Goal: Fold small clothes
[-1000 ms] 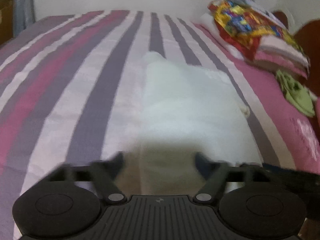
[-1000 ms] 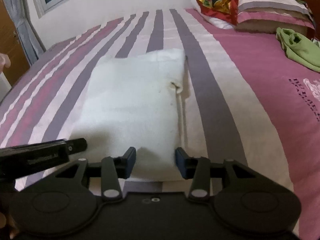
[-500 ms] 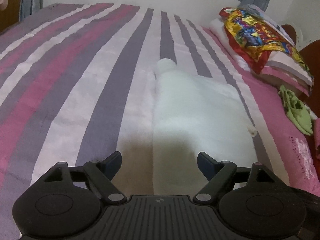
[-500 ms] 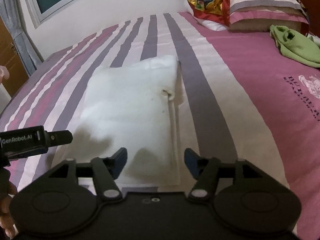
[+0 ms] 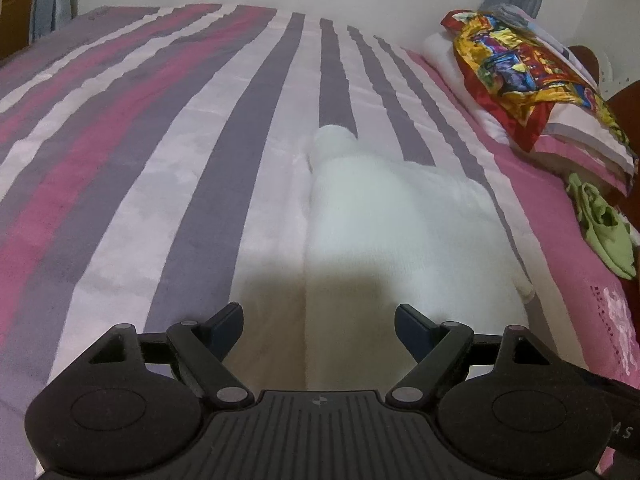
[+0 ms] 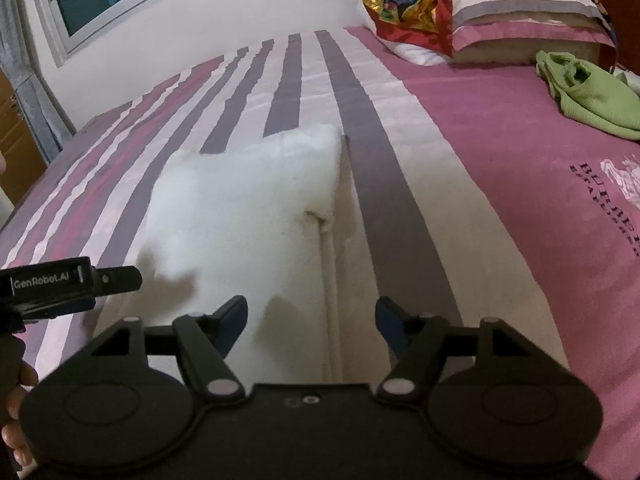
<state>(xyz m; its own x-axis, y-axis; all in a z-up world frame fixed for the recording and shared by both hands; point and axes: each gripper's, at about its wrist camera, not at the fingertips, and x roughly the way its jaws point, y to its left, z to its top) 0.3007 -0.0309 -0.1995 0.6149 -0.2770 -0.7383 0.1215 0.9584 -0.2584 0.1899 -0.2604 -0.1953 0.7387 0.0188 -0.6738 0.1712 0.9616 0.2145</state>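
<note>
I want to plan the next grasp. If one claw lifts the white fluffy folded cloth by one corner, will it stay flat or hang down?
The white fluffy folded cloth will probably hang limp: its folded layers lie soft on the striped bedsheet. It looks light. The fold may open.

Folded cloth on bed (pillows behind)

White folded cloth on a bedspread striped in purple, magenta and pale pink (solid pink, with dark lettering, along one side). Lime-green garment; multicoloured red, yellow and blue fabric over a pink-and-cream pillow. Black grippers with dark blue fingertips.
</note>
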